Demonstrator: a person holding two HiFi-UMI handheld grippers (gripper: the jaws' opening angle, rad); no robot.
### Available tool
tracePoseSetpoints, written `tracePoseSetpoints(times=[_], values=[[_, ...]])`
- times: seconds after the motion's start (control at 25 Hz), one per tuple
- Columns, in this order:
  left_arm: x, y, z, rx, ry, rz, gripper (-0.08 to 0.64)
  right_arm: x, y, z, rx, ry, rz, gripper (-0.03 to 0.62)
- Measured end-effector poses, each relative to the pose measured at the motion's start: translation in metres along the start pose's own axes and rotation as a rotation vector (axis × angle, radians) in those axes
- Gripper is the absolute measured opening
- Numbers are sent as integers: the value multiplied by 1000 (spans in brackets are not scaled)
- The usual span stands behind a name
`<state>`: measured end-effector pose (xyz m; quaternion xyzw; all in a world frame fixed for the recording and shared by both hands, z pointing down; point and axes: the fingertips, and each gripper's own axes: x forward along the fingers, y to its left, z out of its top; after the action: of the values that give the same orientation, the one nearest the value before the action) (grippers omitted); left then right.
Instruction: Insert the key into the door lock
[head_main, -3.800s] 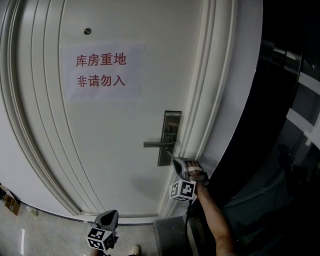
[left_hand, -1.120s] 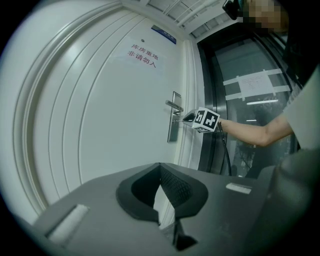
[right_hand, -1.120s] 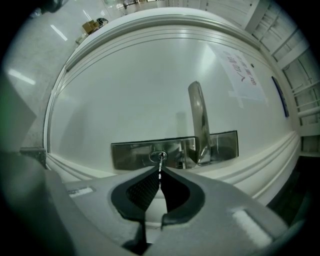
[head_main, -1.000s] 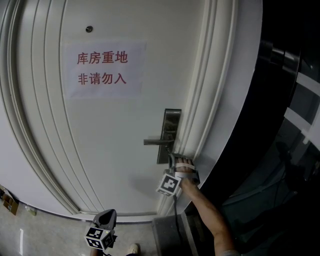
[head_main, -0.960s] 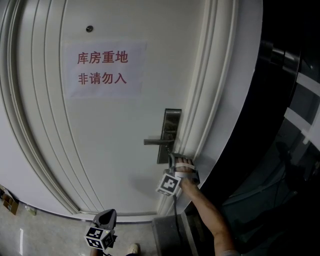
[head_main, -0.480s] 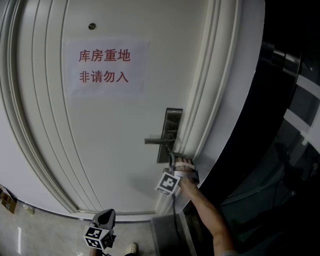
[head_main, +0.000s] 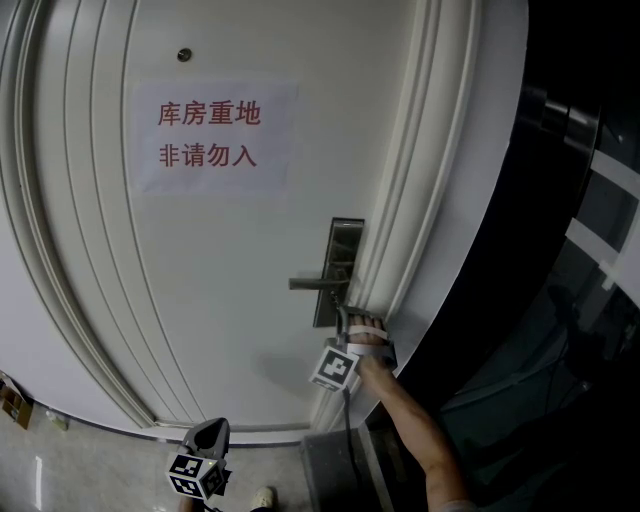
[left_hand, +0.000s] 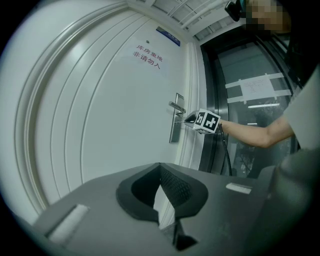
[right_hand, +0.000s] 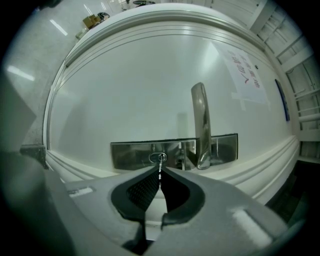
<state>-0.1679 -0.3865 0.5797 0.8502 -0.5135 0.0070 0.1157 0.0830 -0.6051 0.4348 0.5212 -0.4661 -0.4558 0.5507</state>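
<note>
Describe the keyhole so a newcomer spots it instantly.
Find the white door with the red-lettered notice. Near its right edge a steel lock plate carries a lever handle. The keyhole is the small oval ring on that plate beside the handle's base, where the right tongs' key points.

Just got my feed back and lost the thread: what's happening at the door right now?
A person is working a key into the lock of the white door. The right gripper is shut on the key and holds it level, with its tip at the keyhole in the metal lock plate, beside the lever handle. How deep the key sits I cannot tell. The left gripper hangs low, shut and empty, taking no part.
</note>
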Motion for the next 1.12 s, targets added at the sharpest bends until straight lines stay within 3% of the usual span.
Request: tracePoseSetpoints(times=[0.32,1.12], values=[[-3,2,0,0,0,5,2,-5,-2,7,27,-36,-2,11],[-4,4,0,-9,-9,9,2,4,-1,0,-36,33,4,11]])
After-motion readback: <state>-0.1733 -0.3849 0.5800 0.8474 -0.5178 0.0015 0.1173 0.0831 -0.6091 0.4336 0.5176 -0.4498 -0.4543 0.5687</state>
